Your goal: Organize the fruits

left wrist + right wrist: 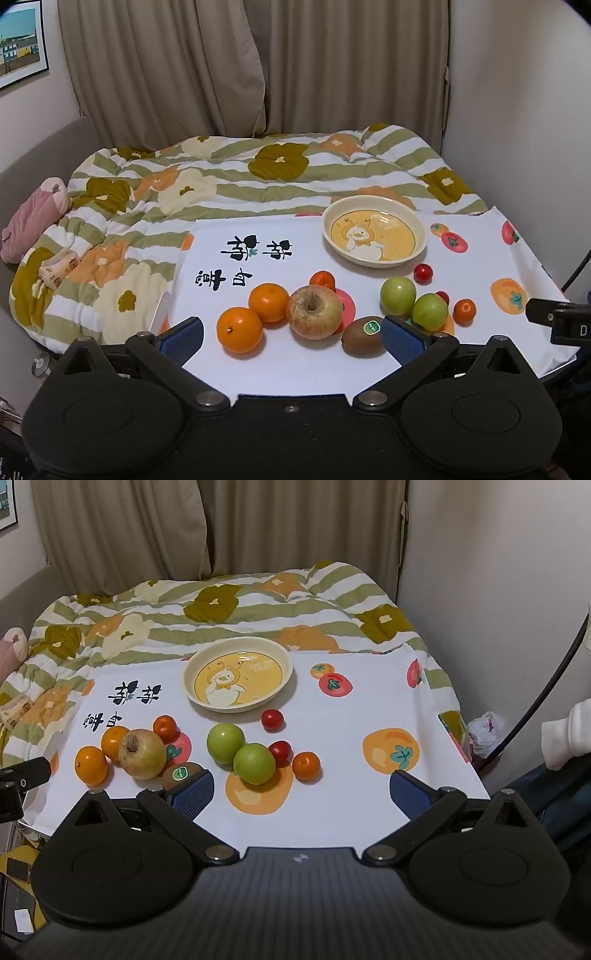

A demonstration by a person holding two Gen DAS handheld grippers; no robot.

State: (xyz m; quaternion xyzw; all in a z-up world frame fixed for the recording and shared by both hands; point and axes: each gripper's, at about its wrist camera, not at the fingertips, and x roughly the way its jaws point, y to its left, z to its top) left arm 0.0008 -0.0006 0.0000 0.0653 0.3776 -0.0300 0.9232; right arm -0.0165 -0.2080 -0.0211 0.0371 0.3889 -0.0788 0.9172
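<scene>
Fruit lies on a white printed cloth (280,369). In the left wrist view I see two oranges (239,329), an apple (314,311), a kiwi (364,336), two green fruits (398,295), small tangerines (464,310) and cherry tomatoes (423,273). An empty cream plate with a duck picture (375,230) sits behind them. My left gripper (291,341) is open and empty, in front of the oranges and kiwi. In the right wrist view the plate (238,674), apple (142,753) and green fruits (254,763) show. My right gripper (301,795) is open and empty before them.
The cloth covers a small table beside a bed with a flowered striped quilt (221,177). Curtains (258,66) hang behind. A wall (498,572) stands at the right. A pink plush (33,218) lies at the far left. The cloth's right edge (458,746) drops off.
</scene>
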